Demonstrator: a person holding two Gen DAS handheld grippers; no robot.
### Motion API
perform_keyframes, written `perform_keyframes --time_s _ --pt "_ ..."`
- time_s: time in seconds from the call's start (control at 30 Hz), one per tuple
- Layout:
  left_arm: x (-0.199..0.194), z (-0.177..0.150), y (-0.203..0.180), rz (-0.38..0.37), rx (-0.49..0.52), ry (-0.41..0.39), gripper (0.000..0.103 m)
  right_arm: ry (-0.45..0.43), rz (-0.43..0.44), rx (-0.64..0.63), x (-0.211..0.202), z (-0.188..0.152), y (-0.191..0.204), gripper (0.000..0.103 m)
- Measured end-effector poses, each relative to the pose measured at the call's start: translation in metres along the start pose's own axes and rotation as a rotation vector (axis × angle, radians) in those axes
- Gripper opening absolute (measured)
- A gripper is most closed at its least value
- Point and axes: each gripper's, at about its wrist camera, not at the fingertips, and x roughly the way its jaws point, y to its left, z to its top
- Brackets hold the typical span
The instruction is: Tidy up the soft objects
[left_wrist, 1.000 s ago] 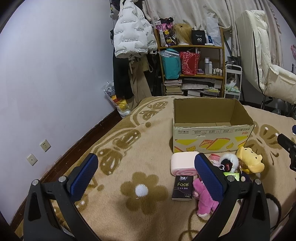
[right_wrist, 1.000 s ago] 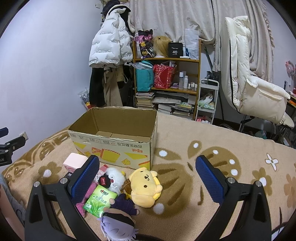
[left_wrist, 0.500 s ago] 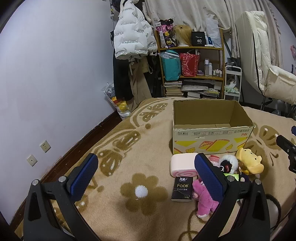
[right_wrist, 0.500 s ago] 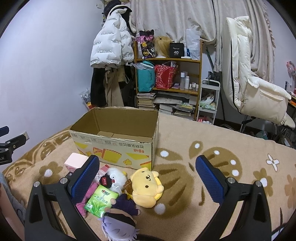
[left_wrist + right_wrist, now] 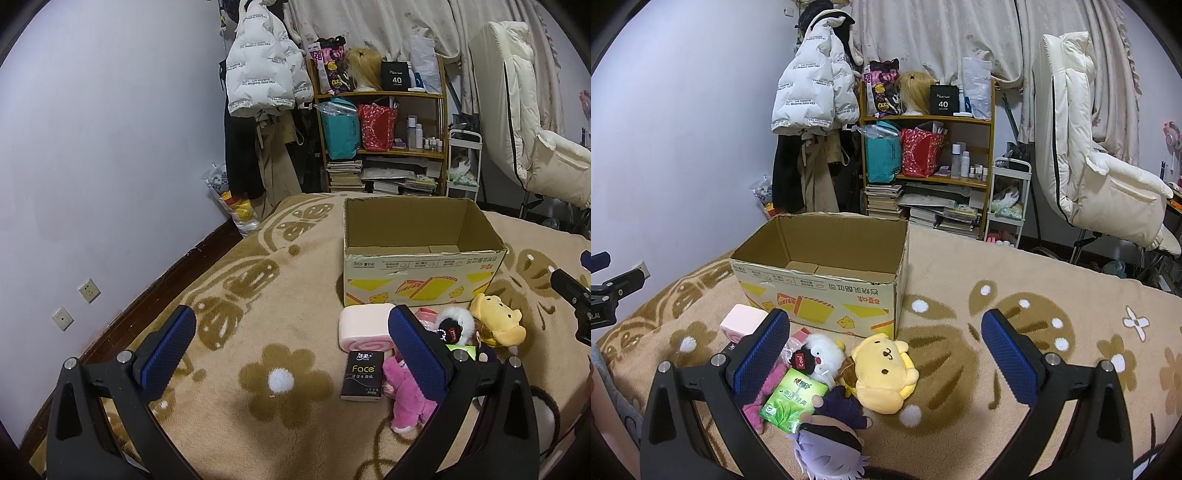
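Observation:
An open cardboard box (image 5: 421, 277) (image 5: 820, 295) stands on the beige flowered blanket. In front of it lies a pile of soft things: a yellow dog plush (image 5: 882, 373) (image 5: 496, 321), a white fluffy plush (image 5: 822, 356) (image 5: 452, 326), a pink roll cushion (image 5: 364, 328) (image 5: 742, 321), a pink plush (image 5: 406, 402), a purple-haired doll (image 5: 827, 446), a green tissue pack (image 5: 794, 400) and a black "Face" tissue pack (image 5: 362, 374). My left gripper (image 5: 288, 350) is open and empty, left of the pile. My right gripper (image 5: 882, 358) is open and empty above the yellow plush.
A wooden shelf (image 5: 927, 162) with bags, books and bottles stands behind the bed. A white puffer jacket (image 5: 812, 96) hangs at the back left. A cream chair (image 5: 1097, 166) is at the right. The wall with sockets (image 5: 88, 290) runs along the left.
Both views have shifted only slightly; the box and pile sit a little lower in frame. Both grippers stay open and empty.

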Motion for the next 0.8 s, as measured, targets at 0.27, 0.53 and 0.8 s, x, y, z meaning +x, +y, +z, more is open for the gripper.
perform_keyframes --time_s 0.27,0.53,0.8 --pt "0.0004 -0.0002 0.0007 0.0 -0.001 0.0 0.103 0.002 -0.001 -0.001 -0.0001 -0.001 0.0007 0.103" --pt "0.0003 0.0 0.0002 0.0 0.0 0.0 0.103 0.003 -0.001 -0.002 0.0001 -0.0005 0.0004 0.103" --pt "0.0001 0.0 -0.0002 0.001 0.0 0.001 0.103 0.01 0.004 -0.017 0.0044 -0.0065 0.0052 0.103"
